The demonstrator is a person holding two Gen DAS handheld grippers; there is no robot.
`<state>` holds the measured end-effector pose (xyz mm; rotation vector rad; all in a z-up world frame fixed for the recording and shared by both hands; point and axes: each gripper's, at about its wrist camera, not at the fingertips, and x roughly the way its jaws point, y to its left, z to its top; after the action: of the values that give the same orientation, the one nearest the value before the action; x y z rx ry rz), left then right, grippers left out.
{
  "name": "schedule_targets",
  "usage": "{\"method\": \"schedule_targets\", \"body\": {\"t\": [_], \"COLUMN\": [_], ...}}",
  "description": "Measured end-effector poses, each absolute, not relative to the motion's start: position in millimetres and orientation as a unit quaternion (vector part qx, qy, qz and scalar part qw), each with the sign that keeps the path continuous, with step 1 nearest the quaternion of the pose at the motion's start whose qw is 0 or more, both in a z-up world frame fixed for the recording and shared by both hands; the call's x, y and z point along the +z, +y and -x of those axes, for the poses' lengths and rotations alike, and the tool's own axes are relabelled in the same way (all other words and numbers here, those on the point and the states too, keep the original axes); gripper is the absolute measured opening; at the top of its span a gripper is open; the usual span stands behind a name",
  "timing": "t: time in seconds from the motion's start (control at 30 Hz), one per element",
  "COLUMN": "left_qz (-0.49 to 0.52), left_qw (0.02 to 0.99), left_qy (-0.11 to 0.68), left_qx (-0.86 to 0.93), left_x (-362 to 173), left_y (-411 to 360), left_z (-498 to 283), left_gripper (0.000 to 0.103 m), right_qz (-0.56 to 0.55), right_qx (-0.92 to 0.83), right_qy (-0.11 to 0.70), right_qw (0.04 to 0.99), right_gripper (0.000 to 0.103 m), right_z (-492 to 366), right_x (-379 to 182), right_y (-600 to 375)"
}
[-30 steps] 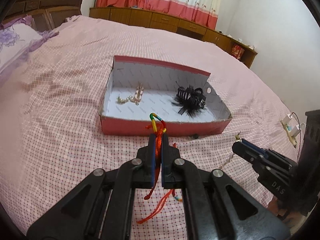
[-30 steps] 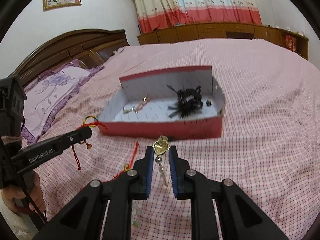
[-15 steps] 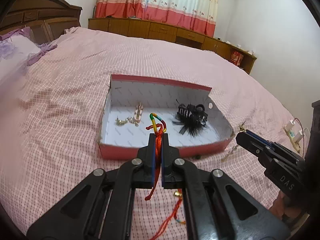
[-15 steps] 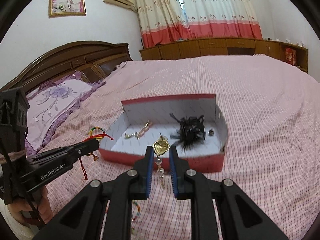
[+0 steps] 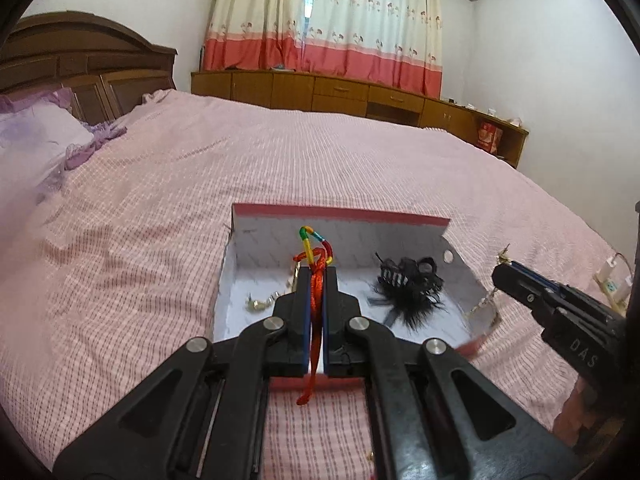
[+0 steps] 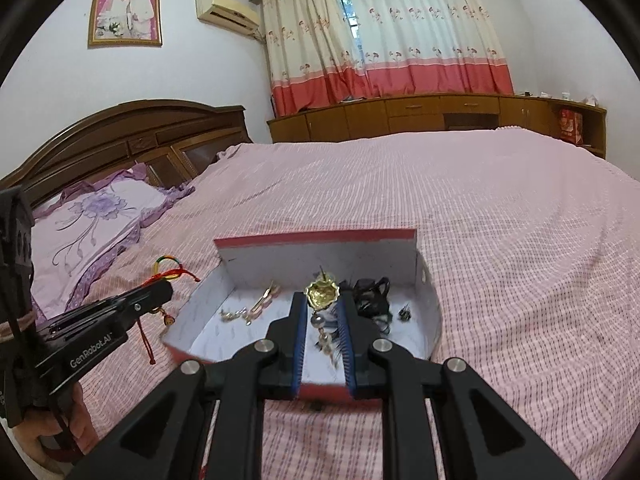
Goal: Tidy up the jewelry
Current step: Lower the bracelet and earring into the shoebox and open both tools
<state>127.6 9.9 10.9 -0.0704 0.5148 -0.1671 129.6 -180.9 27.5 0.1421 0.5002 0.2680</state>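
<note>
Left wrist view: the left tongs (image 5: pixel 316 276) are pressed together on a red cord bracelet (image 5: pixel 315 254), whose rainbow loop sticks up past the tips while a red tail hangs down between the fingers. They hover over the near wall of a red box (image 5: pixel 340 216) with a white lining, which sits on the pink checked bed (image 5: pixel 160 208). Inside the box, a black feathered hair clip (image 5: pixel 408 290) lies to the right and pale gold earrings (image 5: pixel 260 303) lie to the left, partly hidden behind the tongs. At the right, the right tongs (image 5: pixel 500 270) reach toward the box's torn right corner, with a small gold piece at their tip and a chain dangling below. A wooden headboard (image 5: pixel 80 64), low cabinets (image 5: pixel 360 96) and red-hemmed curtains (image 5: pixel 328 20) ring the room.

Right wrist view: the right tongs (image 6: pixel 322 300) pinch a gold flower-shaped earring (image 6: pixel 322 293), its bead drop hanging between the blue pads (image 6: pixel 299 344), above the box (image 6: pixel 316 238). The fingers screen much of the hair clip (image 6: pixel 372 294); a small dark stud (image 6: pixel 404 314) lies to its right and gold hairpins (image 6: pixel 262 300) to the left. The left tongs (image 6: pixel 170 284) come in from the left beside the box's outer wall, the bracelet (image 6: pixel 170 270) clamped at their tip. A purple-flowered pillow (image 6: pixel 88 220) lies by the headboard; a framed portrait (image 6: pixel 125 10) hangs above.
</note>
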Motion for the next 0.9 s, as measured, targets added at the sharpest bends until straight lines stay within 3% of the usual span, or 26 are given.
{"method": "schedule_targets", "body": {"t": [0.4, 0.9], "left_qz": [0.01, 0.006], "left_qw": [0.974, 0.967], "left_qy": [0.222, 0.25], "left_qx": [-0.046, -0.044], "left_x": [-13.7, -33.8], "left_y": [4.5, 2.1], "left_z": [-162.6, -176.6], "left_gripper": [0.0, 0.0], "right_qz": [-0.052, -0.043], "right_qx": [0.107, 0.087], "right_qy": [0.251, 0.275], "right_qw": [0.961, 0.957], "right_gripper": [0.017, 0.018], "right_z": [-163.9, -186.6], "right_x": [6.2, -23.6], "right_y": [-184.6, -188.9]}}
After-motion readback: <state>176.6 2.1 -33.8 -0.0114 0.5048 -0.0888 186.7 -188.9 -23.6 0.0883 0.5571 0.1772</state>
